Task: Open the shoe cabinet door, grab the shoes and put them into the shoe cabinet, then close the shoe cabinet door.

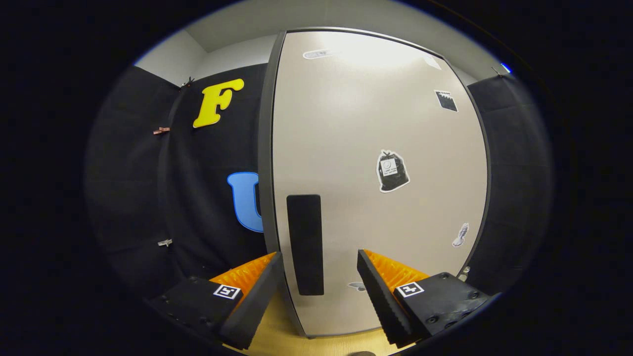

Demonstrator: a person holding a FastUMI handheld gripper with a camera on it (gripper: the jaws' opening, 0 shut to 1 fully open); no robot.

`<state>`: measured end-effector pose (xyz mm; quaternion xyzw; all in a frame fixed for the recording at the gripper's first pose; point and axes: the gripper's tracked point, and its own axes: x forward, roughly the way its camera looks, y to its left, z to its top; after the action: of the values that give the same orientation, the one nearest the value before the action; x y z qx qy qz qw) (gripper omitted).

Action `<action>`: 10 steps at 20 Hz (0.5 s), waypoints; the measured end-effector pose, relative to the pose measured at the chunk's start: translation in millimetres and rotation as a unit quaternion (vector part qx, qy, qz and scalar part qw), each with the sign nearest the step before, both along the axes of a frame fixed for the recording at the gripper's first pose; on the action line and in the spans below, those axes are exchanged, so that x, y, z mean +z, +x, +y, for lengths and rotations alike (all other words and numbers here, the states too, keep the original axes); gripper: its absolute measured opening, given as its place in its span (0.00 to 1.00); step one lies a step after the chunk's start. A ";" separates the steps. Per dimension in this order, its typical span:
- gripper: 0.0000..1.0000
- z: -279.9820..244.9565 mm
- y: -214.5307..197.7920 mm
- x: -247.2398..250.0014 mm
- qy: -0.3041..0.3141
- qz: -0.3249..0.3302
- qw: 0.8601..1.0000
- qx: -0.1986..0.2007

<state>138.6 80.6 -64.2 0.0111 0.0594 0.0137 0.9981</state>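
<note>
A tall beige shoe cabinet door (376, 148) with a dark frame stands just ahead, shut as far as I can see. A black upright handle (305, 244) sits near the door's left edge, low down. My gripper (319, 262) is open, its two fingers straddling the handle's lower part, one finger on each side without pressing on it. How far the tips stand from the door face is hard to judge. Several small stickers dot the door, among them a black bag-shaped one (392, 171).
Black cloth wall (198, 198) hangs to the left of the cabinet and another dark panel (514, 173) stands to its right. A light wooden floor (277, 336) shows below the door and the fingers.
</note>
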 end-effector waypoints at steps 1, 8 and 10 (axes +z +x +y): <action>0.98 0.6 3.3 -2.6 -0.001 0.002 1.000 -0.001; 0.88 -1.6 18.8 -10.8 -0.002 0.009 1.000 -0.019; 0.78 -0.6 18.4 -10.9 -0.004 0.007 1.000 -0.020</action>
<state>157.0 79.9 -75.1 0.0085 0.0662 -0.0071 0.9977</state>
